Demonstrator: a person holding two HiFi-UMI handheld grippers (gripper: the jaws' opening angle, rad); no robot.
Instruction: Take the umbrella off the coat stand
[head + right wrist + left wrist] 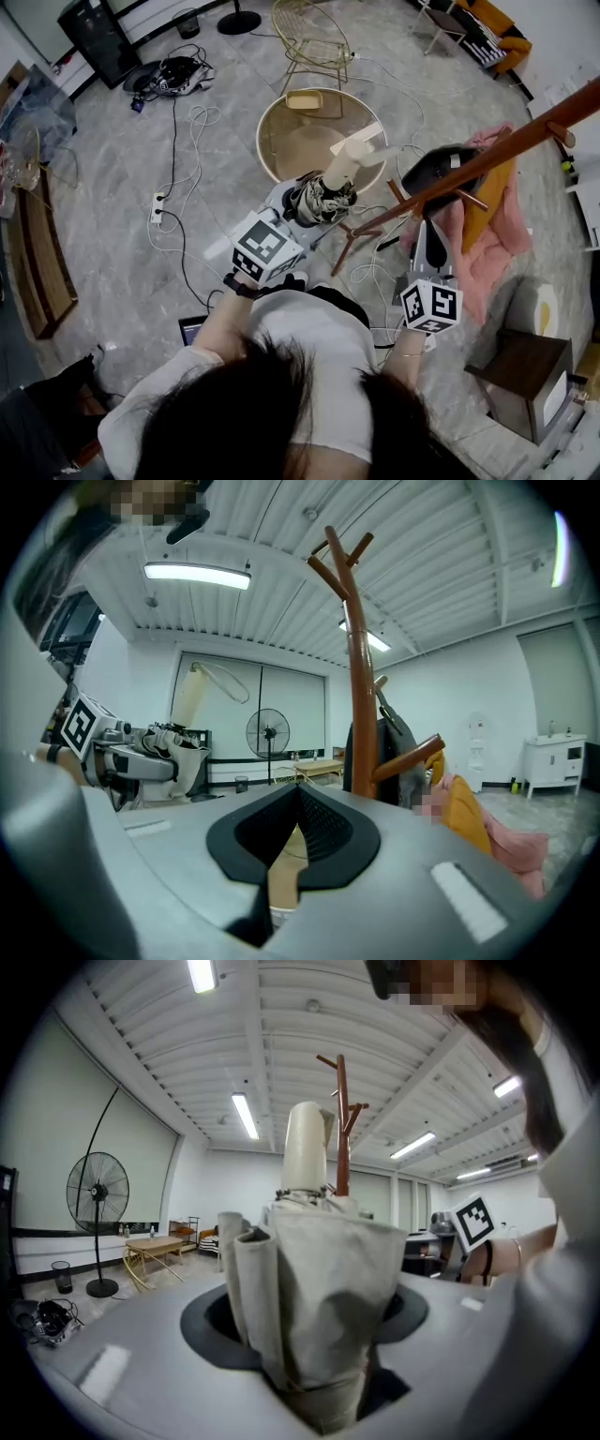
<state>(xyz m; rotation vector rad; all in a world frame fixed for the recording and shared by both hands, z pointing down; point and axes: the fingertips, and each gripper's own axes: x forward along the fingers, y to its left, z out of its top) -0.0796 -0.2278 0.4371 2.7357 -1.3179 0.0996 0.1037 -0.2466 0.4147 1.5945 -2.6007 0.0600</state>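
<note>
My left gripper is shut on the folded beige umbrella, whose cream handle points away from me. In the left gripper view the bunched canopy fills the space between the jaws, and the handle rises in front of the brown coat stand. The umbrella hangs apart from the stand, to its left. My right gripper is shut on nothing, close to the stand's pole, which carries dark, orange and pink clothes.
A round rattan chair and a wire chair stand beyond the umbrella. Cables and a power strip lie on the floor at left. A wooden side table stands at right. A floor fan stands by the far wall.
</note>
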